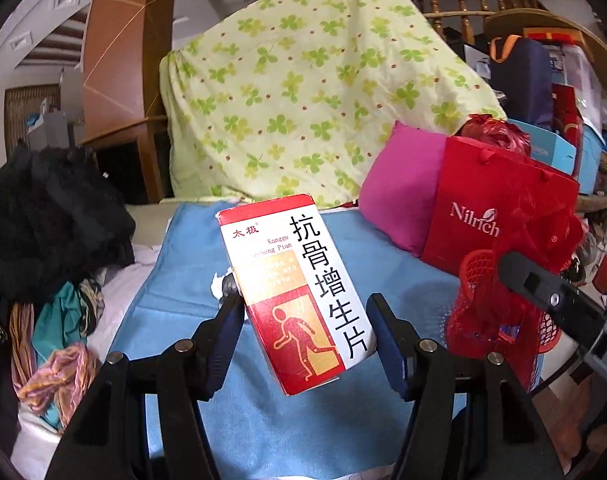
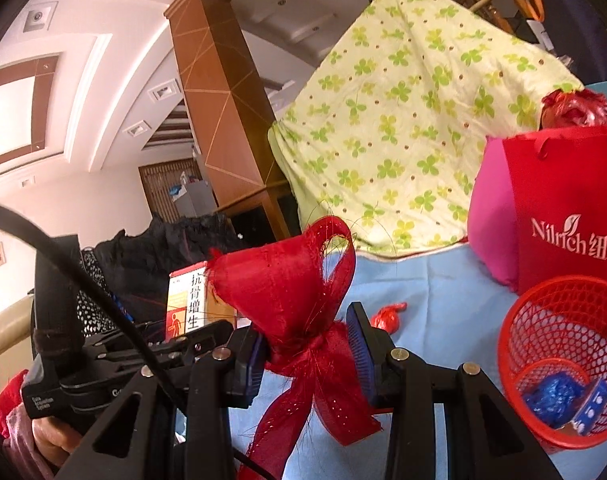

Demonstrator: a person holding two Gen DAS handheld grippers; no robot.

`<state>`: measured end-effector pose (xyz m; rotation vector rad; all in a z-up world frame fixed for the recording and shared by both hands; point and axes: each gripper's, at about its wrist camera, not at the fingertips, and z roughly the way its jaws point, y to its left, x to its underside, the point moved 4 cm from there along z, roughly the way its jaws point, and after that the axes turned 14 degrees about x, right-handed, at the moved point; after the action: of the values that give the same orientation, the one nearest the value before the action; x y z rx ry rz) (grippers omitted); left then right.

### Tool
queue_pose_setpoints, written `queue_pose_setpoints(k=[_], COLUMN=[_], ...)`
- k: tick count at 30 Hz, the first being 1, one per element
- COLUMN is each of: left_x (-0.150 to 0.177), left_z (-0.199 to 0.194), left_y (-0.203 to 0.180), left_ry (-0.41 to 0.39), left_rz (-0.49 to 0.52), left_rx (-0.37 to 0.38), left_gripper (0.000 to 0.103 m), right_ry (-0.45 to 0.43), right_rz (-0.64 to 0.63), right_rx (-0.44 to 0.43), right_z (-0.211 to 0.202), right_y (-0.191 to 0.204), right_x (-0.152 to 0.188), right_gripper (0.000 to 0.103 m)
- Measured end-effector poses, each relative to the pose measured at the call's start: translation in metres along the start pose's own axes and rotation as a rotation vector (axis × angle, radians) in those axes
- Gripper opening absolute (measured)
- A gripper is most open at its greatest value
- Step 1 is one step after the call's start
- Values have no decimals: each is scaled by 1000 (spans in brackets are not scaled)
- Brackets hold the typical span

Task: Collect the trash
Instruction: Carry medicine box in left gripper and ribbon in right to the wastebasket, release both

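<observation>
My left gripper (image 1: 305,318) is shut on a red and white medicine box (image 1: 299,292) with Chinese print, held tilted above the blue cloth (image 1: 183,304). The box also shows in the right wrist view (image 2: 187,304). My right gripper (image 2: 305,338) is shut on a red ribbon bow (image 2: 291,280), gripped at its knot. A red mesh basket (image 2: 543,320) stands at the right, holding a blue crumpled wrapper (image 2: 555,396) and a small blue box. In the left wrist view the basket (image 1: 479,276) sits behind the ribbon. A red crumpled scrap (image 2: 387,316) lies on the blue cloth.
A green clover-print pillow (image 1: 303,92) leans at the back. A pink cushion (image 1: 399,192) and a red Nilrich bag (image 1: 491,208) stand at the right. Black and coloured clothes (image 1: 51,216) pile at the left. A white crumpled scrap (image 1: 219,280) lies behind the left finger.
</observation>
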<state>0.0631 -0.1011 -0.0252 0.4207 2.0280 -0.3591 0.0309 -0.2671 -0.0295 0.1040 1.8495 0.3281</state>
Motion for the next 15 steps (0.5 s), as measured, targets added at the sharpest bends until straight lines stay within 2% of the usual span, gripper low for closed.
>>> queue_pose_setpoints(k=[9, 15], left_x=[-3, -4], left_z=[2, 5], left_y=[-22, -35], left_ry=[7, 20], left_rz=[41, 66], left_rx=[34, 44], left_gripper=[65, 65], right_ry=[-65, -77], right_rz=[26, 49], right_rx=[23, 24], right_z=[-23, -30], right_y=[-14, -24], right_x=[-13, -14], right_gripper=[40, 40])
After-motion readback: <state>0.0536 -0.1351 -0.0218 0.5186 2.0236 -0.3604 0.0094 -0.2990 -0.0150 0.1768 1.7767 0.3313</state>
